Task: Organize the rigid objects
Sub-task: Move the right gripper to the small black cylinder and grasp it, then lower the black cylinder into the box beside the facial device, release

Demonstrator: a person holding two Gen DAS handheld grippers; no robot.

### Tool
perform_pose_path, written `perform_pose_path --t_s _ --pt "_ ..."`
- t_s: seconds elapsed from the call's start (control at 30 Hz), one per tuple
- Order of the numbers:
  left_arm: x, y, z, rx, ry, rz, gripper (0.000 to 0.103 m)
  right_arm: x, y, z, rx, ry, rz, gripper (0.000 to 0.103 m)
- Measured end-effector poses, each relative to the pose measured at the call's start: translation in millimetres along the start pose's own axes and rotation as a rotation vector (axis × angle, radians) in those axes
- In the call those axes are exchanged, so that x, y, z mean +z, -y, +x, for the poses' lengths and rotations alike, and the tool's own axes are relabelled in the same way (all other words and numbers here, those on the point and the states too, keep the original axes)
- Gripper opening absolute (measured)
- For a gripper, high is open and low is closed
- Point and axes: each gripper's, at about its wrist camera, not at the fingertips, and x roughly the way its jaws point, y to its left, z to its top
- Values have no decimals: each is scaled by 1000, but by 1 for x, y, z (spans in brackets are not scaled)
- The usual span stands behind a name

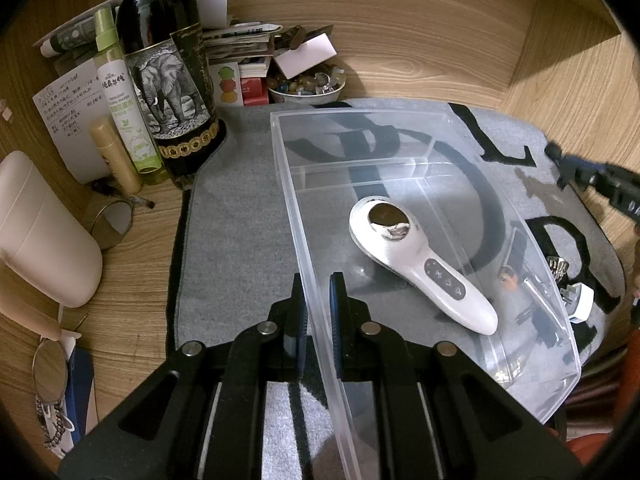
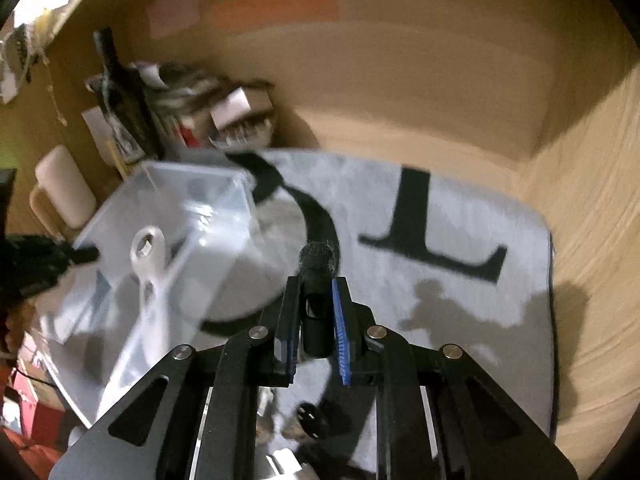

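left wrist view: my left gripper [image 1: 318, 312] is clamped on the near wall of the clear bin [image 1: 400, 136], where the white handheld device [image 1: 420, 268] lies. my right gripper [image 2: 316, 320] pinches a small black microphone [image 2: 318, 280] above the grey mat [image 2: 460, 300].

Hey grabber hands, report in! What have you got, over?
Left gripper shut on clear bin wall. Right gripper shut on small black microphone, above mat. White handheld device in bin. Path clear.

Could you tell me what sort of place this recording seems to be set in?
Most likely a home desk or wooden alcove used for odds and ends: a wine bottle and spray bottle stand by stacked papers, with a bowl of beads behind a grey mat.
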Motion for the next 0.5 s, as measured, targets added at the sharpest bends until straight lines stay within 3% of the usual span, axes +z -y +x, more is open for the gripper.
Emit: perform_pose_path --t_s 0.27,0.5 --pt "0 0 0 0 1 0 10 23 -38 -12 67 89 -75 14" --pt "0 0 0 0 1 0 10 32 -74 -2 116 98 -136 14"
